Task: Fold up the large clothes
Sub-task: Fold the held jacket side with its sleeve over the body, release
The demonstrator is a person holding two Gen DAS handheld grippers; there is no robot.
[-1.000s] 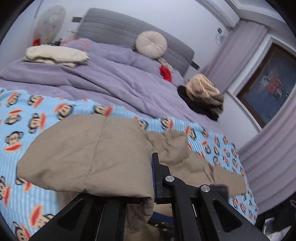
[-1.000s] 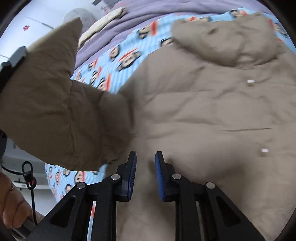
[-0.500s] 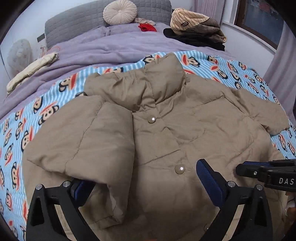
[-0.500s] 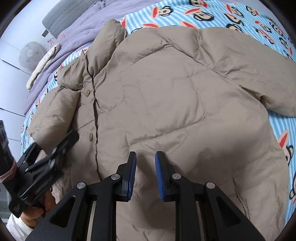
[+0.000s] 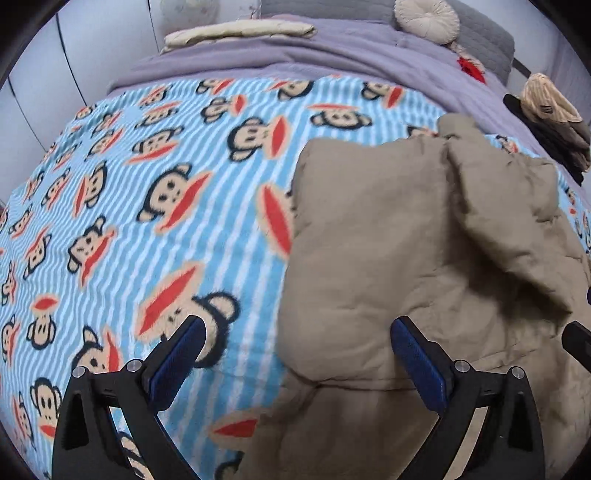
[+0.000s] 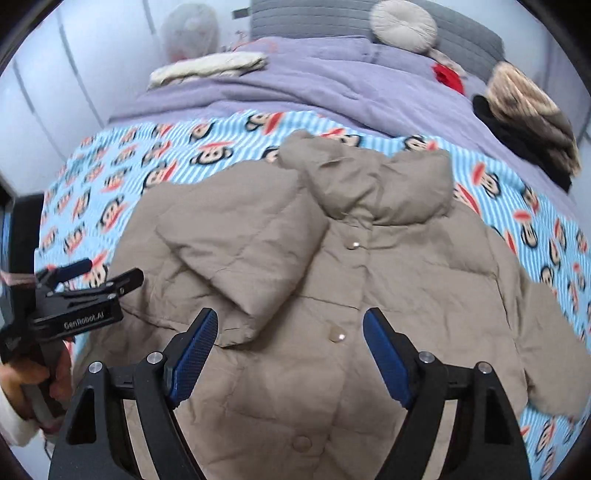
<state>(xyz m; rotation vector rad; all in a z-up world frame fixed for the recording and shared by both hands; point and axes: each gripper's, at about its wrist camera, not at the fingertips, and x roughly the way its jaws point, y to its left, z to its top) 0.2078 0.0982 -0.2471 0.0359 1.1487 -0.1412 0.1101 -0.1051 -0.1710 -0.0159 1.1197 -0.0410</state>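
A: Where does the jacket (image 6: pixel 369 288) lie?

B: Flat on the monkey-print blanket (image 6: pixel 122 177) of the bed, straight ahead of and beneath the right gripper (image 6: pixel 290 341). Its collar points away from that gripper, and one sleeve (image 6: pixel 236 254) is folded across the front, ending just ahead of the left-hand finger.

A: And that gripper's jaws?

B: They have just been opening and now stand wide apart. The jacket's snap placket shows below the gap between them, but the pads press on nothing.

A: The left gripper (image 5: pixel 299 343)?

B: Spread wide as well, holding nothing. The folded edge of the jacket (image 5: pixel 406 258) lies below its right-hand finger and reaches on to that side; below its left-hand finger is bare blanket (image 5: pixel 147 203).

A: Can you see the left gripper from the other side?

B: Yes, in the right wrist view the left gripper (image 6: pixel 110 271) sits far to the left, at the jacket's edge, with a hand (image 6: pixel 22 380) on its handle.

A: Anything further off?

B: Beyond both grippers, a purple duvet (image 6: pixel 295 81), a round cushion (image 6: pixel 404 24) at the headboard, and a stack of folded clothes (image 6: pixel 528 118) to the far right.
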